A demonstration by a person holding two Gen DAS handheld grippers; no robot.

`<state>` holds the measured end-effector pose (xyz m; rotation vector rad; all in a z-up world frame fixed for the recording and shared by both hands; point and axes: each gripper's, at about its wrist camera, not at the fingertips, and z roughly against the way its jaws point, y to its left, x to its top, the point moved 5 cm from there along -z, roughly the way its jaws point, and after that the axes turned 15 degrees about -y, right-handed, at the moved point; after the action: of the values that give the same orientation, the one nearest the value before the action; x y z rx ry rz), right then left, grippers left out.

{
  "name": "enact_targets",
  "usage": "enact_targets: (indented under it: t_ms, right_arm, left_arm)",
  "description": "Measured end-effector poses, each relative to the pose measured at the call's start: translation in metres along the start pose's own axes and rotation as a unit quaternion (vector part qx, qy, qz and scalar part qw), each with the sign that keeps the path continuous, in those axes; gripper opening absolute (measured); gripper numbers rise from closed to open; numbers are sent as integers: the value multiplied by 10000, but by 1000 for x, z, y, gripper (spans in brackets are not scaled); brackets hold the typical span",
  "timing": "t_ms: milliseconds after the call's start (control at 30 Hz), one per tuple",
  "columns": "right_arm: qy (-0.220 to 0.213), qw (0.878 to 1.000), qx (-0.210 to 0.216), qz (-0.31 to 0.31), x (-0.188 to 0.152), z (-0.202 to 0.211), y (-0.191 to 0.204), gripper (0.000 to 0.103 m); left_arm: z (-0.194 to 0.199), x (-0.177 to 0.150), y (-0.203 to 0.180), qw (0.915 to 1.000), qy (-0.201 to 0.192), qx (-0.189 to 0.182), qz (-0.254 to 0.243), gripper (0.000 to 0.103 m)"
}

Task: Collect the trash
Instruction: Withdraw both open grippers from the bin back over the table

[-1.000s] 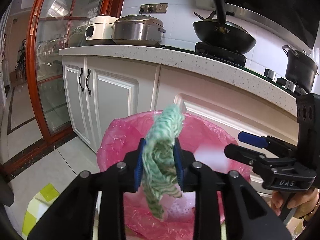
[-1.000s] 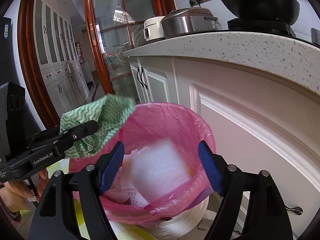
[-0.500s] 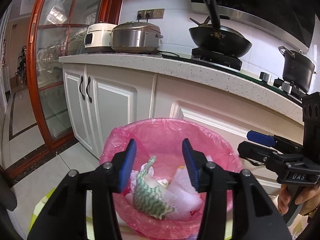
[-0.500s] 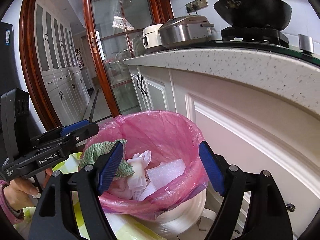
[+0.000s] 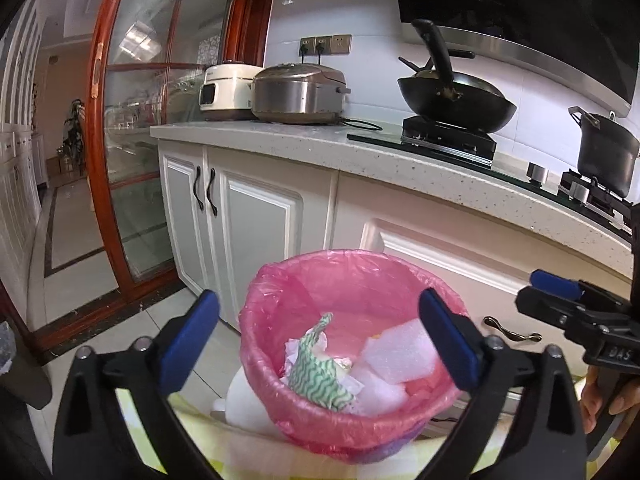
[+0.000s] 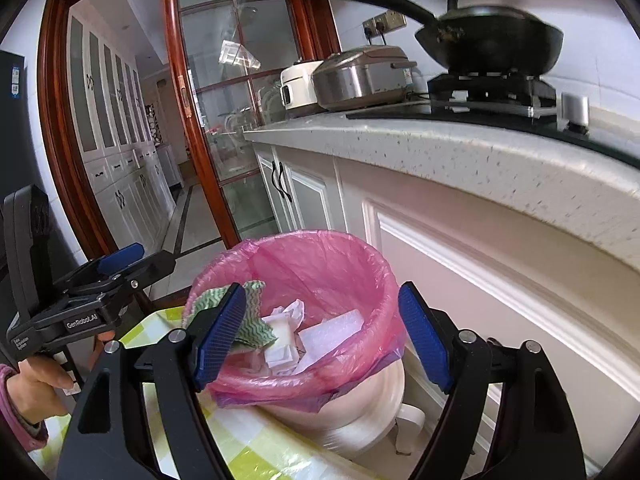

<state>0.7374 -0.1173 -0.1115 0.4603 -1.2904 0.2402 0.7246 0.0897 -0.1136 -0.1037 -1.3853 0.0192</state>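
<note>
Green cloth [image 5: 320,376] in pink-lined bin [image 5: 448,292] with paper and foam — deposit seemingly done; left claw [image 5: 318,338] just opened wide, empty; right claw [image 6: 324,336] likewise wide, empty — further trash unseen.

Pink bin liner [image 5: 352,280], green-and-white zigzag cloth [image 5: 320,380], blue fingers [image 5: 188,340]

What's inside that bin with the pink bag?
In the pink-lined bin lie a green zigzag cloth, crumpled white paper and white foam pieces. Whatever sits beneath that top layer, and the bag's bottom, is covered.
</note>
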Motion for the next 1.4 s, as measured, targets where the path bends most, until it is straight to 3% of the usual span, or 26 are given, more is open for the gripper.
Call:
enact_targets:
  t_ms: [67,400,833,1000,1167,1400]
  right_arm:
    - [-23,9999,-77,78,5,7,4,85]
    - [184,9981,-572,168,21,57,12,85]
    - [4,9947,-959,373,58,179,65,85]
    - [-66,9935,-1076,372,56,229,88,85]
    - [-151,9942,-1016,322,45,277,109,85]
    - [-118,9944,-967,407,23,324,137,85]
  left_arm:
    - [8,6,-1,10000,14,5,-42,98]
    - [55,32,-7,10000,-26,55,11,98]
    - [188,86,-31,9993,-363,79,13,99]
    - [245,82,-43,9992,-294,164,-235,99]
    - [298,65,-48,9999,-100,23,-47,98]
    - [356,46,-60,9999,-70,48,-149,98]
